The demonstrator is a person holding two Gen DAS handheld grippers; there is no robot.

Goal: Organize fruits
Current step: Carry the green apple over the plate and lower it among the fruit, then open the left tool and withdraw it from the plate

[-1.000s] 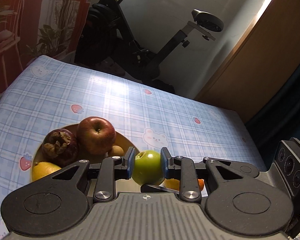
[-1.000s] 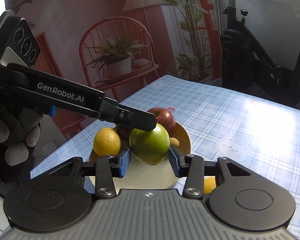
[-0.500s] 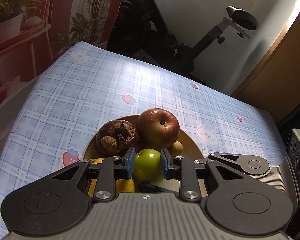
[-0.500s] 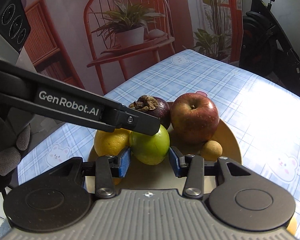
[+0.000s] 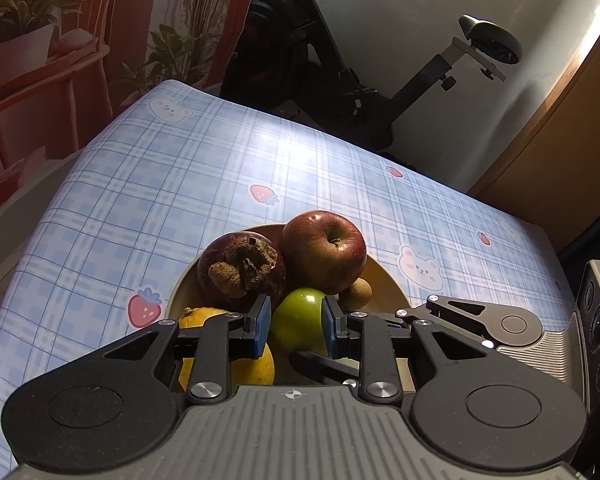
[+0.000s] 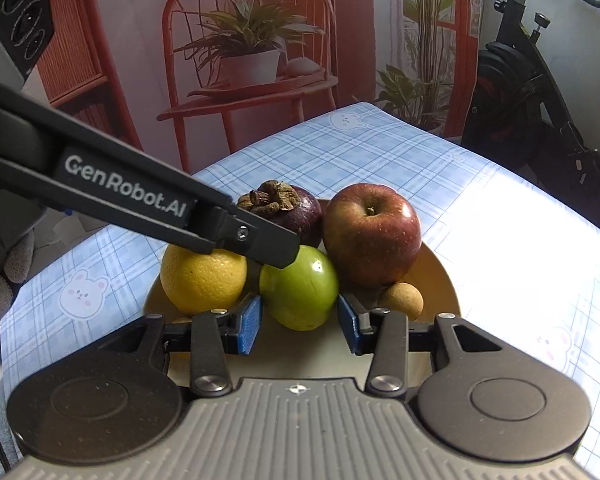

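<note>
Pinching the green fruit (image 5: pixel 300 318) between its blue pads (image 5: pixel 262 326), the left gripper (image 5: pixel 294 328) has one pad on each side of it, low over the near part of the bowl (image 5: pixel 384 276). In the right wrist view its black finger comes in from the left and lies across the fruit's upper left. The right gripper (image 6: pixel 299 324) sits just in front of the same fruit, jaws partly spread; its pads (image 6: pixel 249 322) flank the lower sides, and a narrow gap shows on each side, so it does not seem to press. The green fruit is slightly egg-shaped, its long axis tilted, the narrower end pointing down toward the right gripper; whether it touches the bowl floor cannot be told.

Just left of it, touching or nearly so, lies the orange (image 6: pixel 203 276). To its right, near the rim, is a small brown fruit (image 6: pixel 401 299). Behind stand the mangosteen (image 6: pixel 288 210), its dried cap up and tipped toward the left gripper, and the red apple (image 6: pixel 372 234), stem hollow up, side by side and touching.

The bowl rests on a blue checked cloth (image 5: pixel 204 168) with bears and strawberries. A gloved hand (image 6: pixel 0 280) shows at the far left. Beyond the table stands an exercise bike (image 5: pixel 340 64).
</note>
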